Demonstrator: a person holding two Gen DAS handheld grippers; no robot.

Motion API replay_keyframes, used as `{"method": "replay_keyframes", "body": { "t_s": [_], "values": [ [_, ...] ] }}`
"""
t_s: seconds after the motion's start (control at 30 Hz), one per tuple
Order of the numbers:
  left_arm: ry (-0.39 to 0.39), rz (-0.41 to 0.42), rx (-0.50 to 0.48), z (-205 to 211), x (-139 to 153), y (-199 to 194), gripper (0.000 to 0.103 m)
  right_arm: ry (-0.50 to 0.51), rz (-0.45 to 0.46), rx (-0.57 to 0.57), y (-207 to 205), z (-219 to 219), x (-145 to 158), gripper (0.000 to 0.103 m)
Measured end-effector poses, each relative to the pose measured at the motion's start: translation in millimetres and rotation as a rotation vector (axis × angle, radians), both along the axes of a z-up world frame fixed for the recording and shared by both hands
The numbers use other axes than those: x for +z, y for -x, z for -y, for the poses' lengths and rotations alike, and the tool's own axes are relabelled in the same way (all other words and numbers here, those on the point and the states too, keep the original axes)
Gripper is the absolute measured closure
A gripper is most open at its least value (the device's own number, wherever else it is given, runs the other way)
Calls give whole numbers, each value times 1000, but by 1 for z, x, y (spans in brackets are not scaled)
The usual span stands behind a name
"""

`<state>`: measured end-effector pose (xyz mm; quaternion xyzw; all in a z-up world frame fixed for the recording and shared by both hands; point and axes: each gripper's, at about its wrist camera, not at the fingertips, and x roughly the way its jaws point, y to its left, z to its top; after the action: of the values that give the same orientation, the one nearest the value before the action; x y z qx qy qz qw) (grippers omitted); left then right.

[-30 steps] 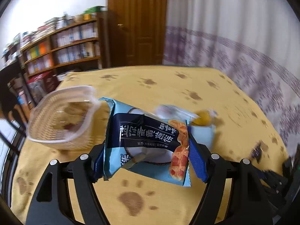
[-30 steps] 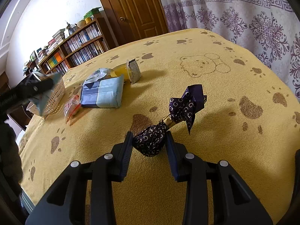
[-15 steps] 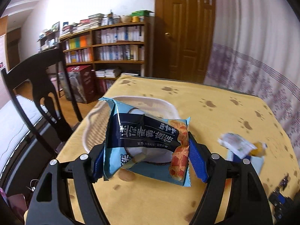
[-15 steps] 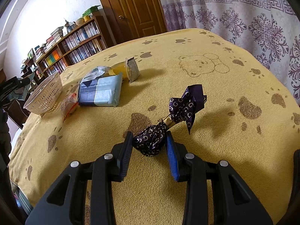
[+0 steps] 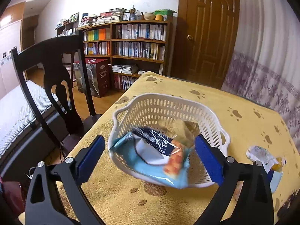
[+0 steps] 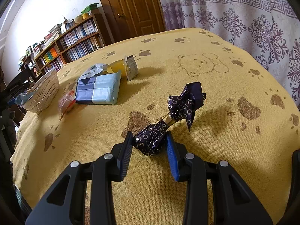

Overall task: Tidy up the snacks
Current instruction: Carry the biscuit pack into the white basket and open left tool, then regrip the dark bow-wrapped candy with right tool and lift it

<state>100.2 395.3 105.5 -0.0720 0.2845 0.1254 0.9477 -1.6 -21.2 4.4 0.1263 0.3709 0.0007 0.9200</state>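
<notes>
Left gripper [image 5: 150, 155]: jaws spread wide apart, blue pads on either side of the near rim of the white basket [image 5: 223, 136], touching nothing. A light blue snack packet [image 5: 153, 153] with a dark band lies half in the basket, its lower end draped over the near rim; it looks blurred. The basket stands near the table corner on the yellow paw-print cloth [image 5: 131, 202]. Just right of it, a small cup with orange filling [image 5: 277, 166] under a crumpled white wrapper [image 5: 260, 154]. Beyond the table edge: a dark wooden chair [image 5: 56, 78], then a bookshelf [image 5: 131, 43] and a brown door [image 5: 208, 33].

Right gripper [image 6: 149, 148]: jaws clamped on the round end of a dark purple wrapped candy [image 6: 150, 140], which lies on the cloth with its twisted tail pointing away. Farther left, well apart from the candy, a blue-and-grey flat pack [image 6: 99, 91] and beside it a small pink wrapped snack [image 6: 65, 101]. Behind the flat pack, the orange cup lies on its side. A patterned curtain [image 6: 243, 18] hangs behind the table.
</notes>
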Motion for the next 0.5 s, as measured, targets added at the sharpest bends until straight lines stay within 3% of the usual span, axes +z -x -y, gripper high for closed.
{"method": "replay_keyframes", "body": {
  "t_s": [0.5],
  "values": [
    [-26,90,152,-17,-4,23,4,31,-7,-20,-2,-2,1,67]
  ]
}}
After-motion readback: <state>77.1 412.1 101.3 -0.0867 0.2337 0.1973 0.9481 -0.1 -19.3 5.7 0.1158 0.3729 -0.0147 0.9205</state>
